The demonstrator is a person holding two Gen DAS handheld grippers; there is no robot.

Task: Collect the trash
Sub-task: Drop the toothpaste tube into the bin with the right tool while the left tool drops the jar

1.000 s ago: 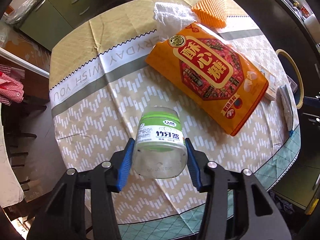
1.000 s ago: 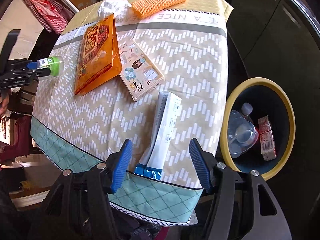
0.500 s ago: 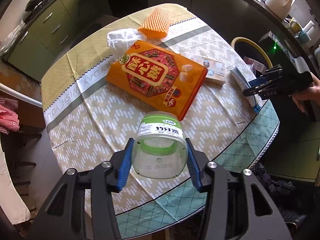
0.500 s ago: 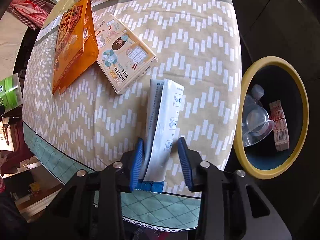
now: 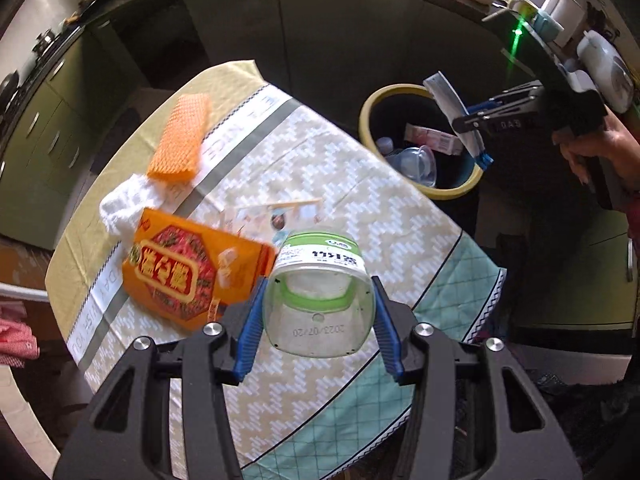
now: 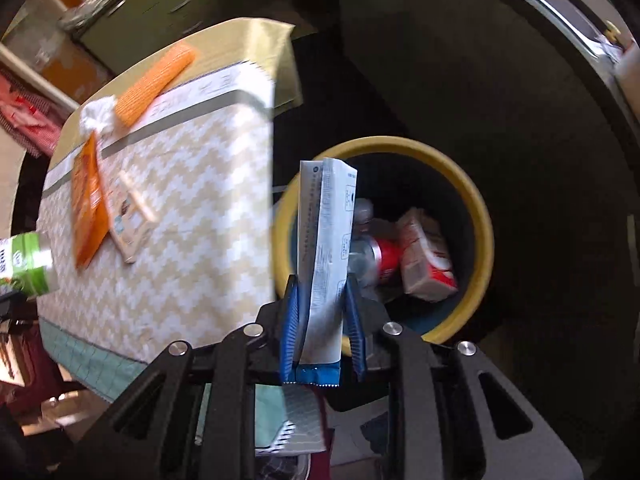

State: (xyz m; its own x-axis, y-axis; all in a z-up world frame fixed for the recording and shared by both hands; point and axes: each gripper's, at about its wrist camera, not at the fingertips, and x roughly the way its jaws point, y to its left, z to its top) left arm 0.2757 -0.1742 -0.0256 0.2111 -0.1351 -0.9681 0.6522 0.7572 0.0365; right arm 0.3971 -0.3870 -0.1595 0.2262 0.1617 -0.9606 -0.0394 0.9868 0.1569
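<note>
R fingers (image 6: 322, 330) clamp white pouch (image 6: 326, 256) lengthwise, far end over bin (image 6: 478, 216); L (image 5: 318, 328) grips jar (image 5: 320, 300).

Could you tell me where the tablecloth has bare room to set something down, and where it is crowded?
The tablecloth lies bare on the side toward the yellow-rimmed bin, and along the teal border. The other side is crowded: orange snack bag, flat box, white tissue and orange mesh pad.

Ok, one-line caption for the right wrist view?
Right gripper clamps a white-and-blue packet above the yellow-rimmed bin beside the table.
</note>
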